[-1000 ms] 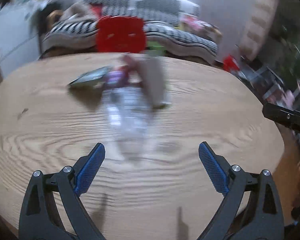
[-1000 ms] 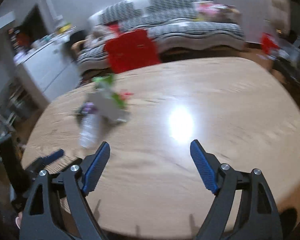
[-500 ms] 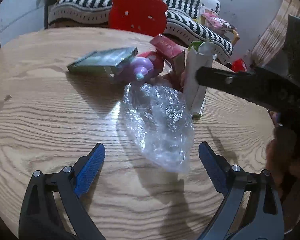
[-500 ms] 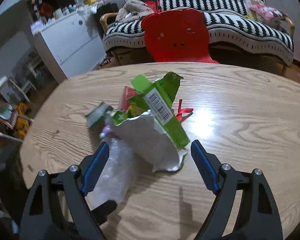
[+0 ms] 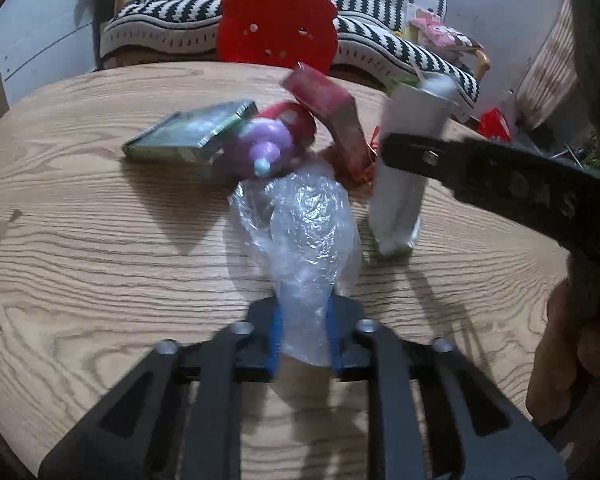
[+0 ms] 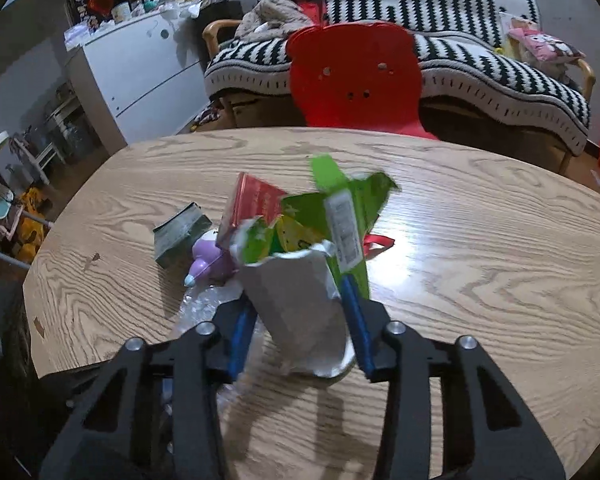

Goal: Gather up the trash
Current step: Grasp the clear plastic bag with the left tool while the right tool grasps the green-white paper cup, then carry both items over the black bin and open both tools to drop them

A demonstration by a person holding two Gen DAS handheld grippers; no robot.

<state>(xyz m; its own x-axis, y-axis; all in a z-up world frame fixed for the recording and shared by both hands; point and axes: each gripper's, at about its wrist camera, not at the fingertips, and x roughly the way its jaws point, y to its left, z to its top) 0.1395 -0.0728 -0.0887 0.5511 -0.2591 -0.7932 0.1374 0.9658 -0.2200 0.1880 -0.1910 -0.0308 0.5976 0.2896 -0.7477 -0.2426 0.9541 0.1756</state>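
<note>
On the round, pale wood-grain table, a small heap of rubbish lay toward its far edge, in front of a red plastic chair back shaped like a bear's head.

The left gripper had its blue-padded fingers closing on the near end of a crumpled clear plastic bag, the film bunched between the pads and the rest of the bag spread away from it on the tabletop. Just beyond the bag lay a purple plastic toy with a pale blue tip, a flat grey-green cardboard box to its left, and a red carton propped up at a tilt.

The right gripper was closing too, with a torn green carton with a silver lining standing between its blue pads (the pads seemed to touch the carton's sides, though motion blur made it hard to be sure). In the left wrist view this carton stood upright just right of the bag, one black finger crossing it, with a person's hand at the right.
</note>
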